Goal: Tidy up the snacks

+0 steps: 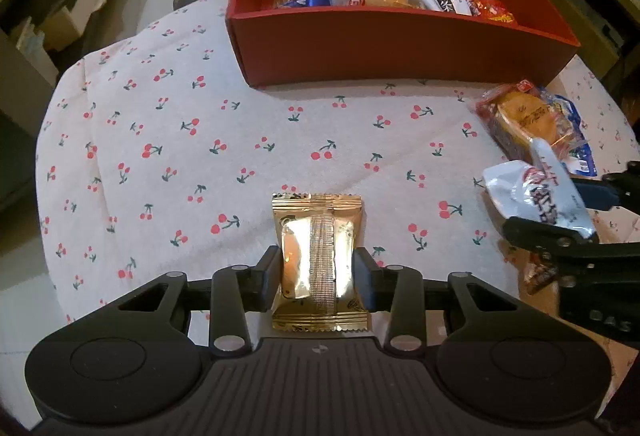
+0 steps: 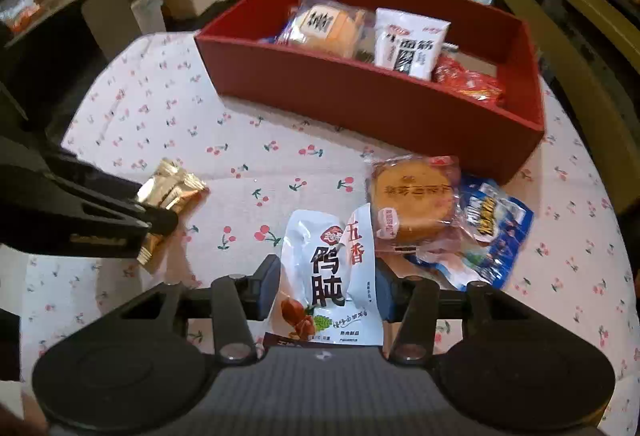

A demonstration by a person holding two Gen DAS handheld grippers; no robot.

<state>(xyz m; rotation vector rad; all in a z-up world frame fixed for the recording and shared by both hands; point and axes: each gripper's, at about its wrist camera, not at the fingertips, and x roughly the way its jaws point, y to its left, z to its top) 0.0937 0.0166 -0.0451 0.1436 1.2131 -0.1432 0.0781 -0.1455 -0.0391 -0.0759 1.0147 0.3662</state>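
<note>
The blue packet (image 2: 492, 232) beside the round cake (image 2: 414, 202) was seen fully only from the right wrist. The left gripper (image 1: 317, 270) was clamped shut on one gold packet (image 1: 317, 260); the right gripper's (image 2: 328, 286) jaws were pressed against one white pouch (image 2: 328, 276). One red box (image 1: 384, 48) of snacks stood on the table (image 1: 160, 156).

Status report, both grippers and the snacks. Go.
Left gripper shut on gold packet. Right gripper around white pouch. Red box ahead, path clear.
</note>
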